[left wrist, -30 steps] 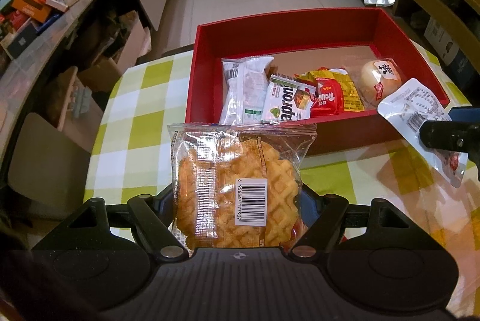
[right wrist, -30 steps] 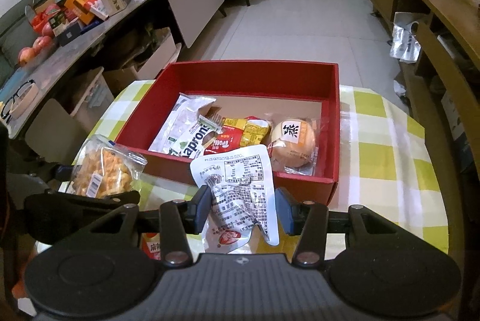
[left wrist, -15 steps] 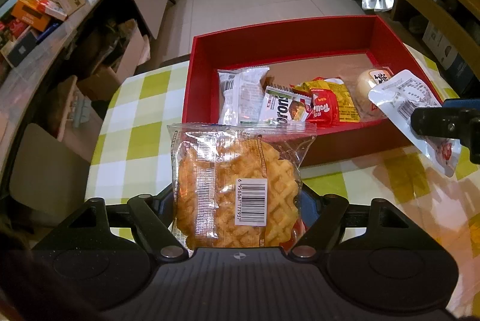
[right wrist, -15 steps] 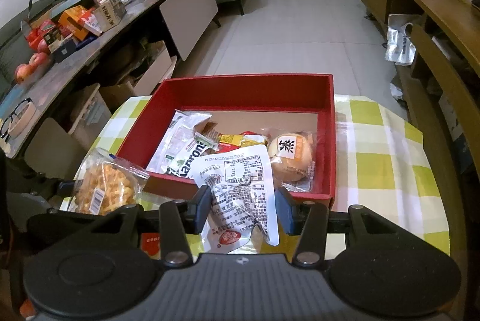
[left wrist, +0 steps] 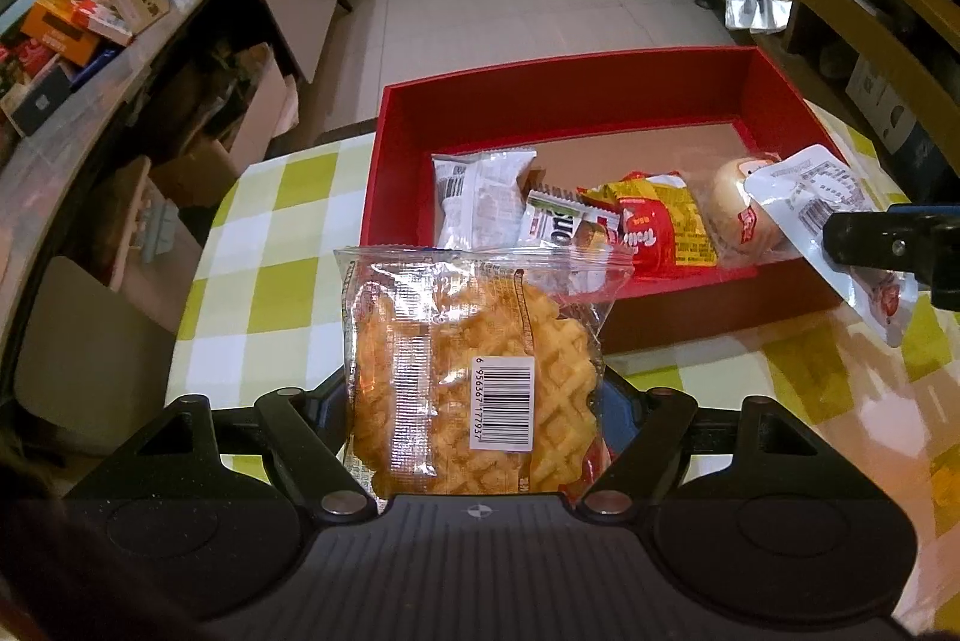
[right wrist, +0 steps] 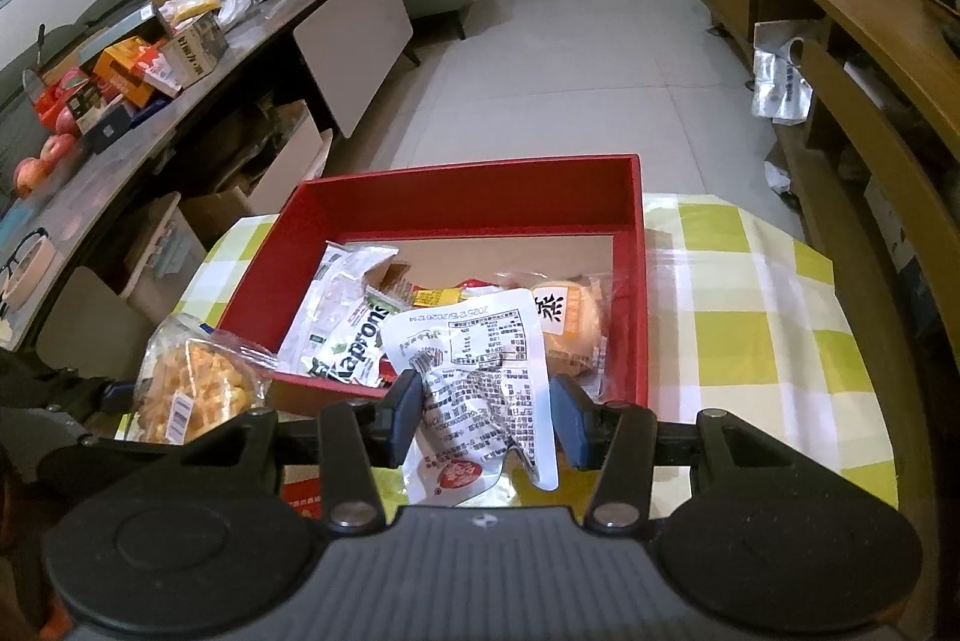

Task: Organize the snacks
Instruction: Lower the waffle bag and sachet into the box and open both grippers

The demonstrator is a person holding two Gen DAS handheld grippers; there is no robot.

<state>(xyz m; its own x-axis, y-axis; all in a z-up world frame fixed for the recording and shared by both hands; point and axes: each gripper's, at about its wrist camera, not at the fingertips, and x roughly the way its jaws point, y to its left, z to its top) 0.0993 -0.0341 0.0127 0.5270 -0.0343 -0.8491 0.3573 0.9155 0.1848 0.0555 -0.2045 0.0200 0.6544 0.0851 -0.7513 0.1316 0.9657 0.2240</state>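
Waffle packet (left wrist: 474, 371), crinkly clear film, clamped in left gripper (left wrist: 474, 401); white pouch (right wrist: 480, 377) pinched in right gripper (right wrist: 483, 410). Red box (right wrist: 462, 203), far half bare.

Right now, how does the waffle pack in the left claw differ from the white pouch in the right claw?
The waffle pack is clear, showing a golden waffle and a barcode sticker; the white pouch is opaque with printed text. The waffle pack looks flat and wide, whereas the white pouch is crumpled and narrower. The white pouch reaches over the red box; the waffle pack sits before its front wall. Both are sealed snacks, each clamped in a claw.
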